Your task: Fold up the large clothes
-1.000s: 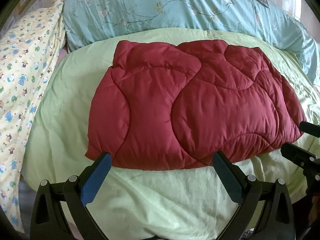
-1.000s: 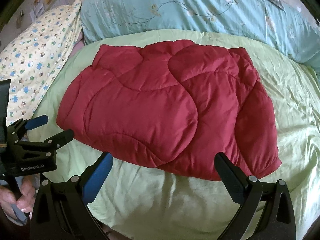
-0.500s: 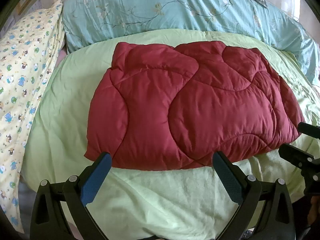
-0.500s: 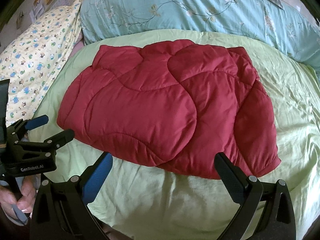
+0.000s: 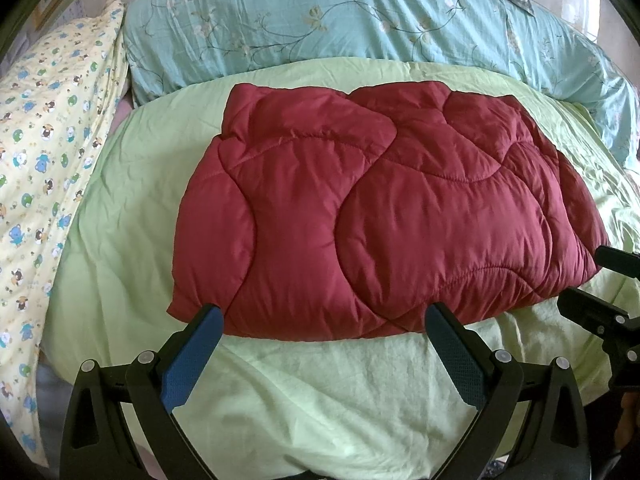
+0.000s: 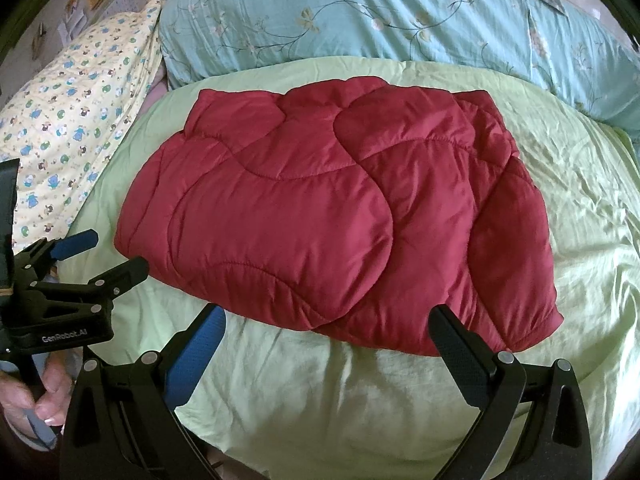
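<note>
- The dark red quilted garment lies folded into a thick, puffy block just ahead of both my tongs, flat on the pale green sheet; its stitched seams run in wide curves across the top layer.
- Its near edge sits right past my fingertips in both wrist views. I cannot tell whether any tip touches the cloth.
- My left tongs are spread wide, with nothing between the fingers; the near-left corner of the garment lies just beyond my left fingertip.
- My right tongs are likewise spread wide and grip nothing; the garment's near-right corner bulges just beyond my right fingertip.
- From the right wrist view my left tongs show off to the left, beside the garment's left end, with a hand around the handle below them.
- Beyond the garment, a light blue flowered duvet is heaped along the far side.
- To my far left lies a yellow cloth printed with little animals.
</note>
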`<state>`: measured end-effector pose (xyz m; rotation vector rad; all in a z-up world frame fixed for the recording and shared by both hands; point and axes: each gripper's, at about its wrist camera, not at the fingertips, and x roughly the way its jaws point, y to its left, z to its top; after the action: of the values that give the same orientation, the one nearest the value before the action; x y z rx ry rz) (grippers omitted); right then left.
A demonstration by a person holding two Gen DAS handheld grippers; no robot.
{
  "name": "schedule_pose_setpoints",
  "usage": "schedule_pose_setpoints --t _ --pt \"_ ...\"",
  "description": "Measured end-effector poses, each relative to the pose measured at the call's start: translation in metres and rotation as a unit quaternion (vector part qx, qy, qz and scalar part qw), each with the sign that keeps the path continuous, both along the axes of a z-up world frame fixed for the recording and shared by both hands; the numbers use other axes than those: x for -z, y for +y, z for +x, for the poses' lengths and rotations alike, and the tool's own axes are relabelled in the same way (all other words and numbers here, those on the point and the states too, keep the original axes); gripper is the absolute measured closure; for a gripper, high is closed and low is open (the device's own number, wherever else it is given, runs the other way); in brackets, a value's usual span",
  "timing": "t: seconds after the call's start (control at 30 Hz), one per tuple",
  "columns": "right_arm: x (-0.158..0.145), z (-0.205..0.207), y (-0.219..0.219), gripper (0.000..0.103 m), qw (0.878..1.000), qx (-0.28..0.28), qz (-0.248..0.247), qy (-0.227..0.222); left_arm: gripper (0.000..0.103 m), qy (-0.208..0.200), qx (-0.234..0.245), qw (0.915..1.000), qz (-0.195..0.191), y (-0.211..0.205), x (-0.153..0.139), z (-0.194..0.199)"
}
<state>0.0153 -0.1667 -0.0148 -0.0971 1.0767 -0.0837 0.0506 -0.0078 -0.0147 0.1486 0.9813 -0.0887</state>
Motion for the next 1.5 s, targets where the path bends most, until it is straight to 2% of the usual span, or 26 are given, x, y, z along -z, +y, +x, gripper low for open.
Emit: schedule_pose_setpoints --t 1.5 --pt "-0.0041 -0.0019 0.0 0.001 1.0 0.001 0.002 -0.003 0.001 -0.004 0.007 1.0 0.003 0.0043 0.0011 0.0004"
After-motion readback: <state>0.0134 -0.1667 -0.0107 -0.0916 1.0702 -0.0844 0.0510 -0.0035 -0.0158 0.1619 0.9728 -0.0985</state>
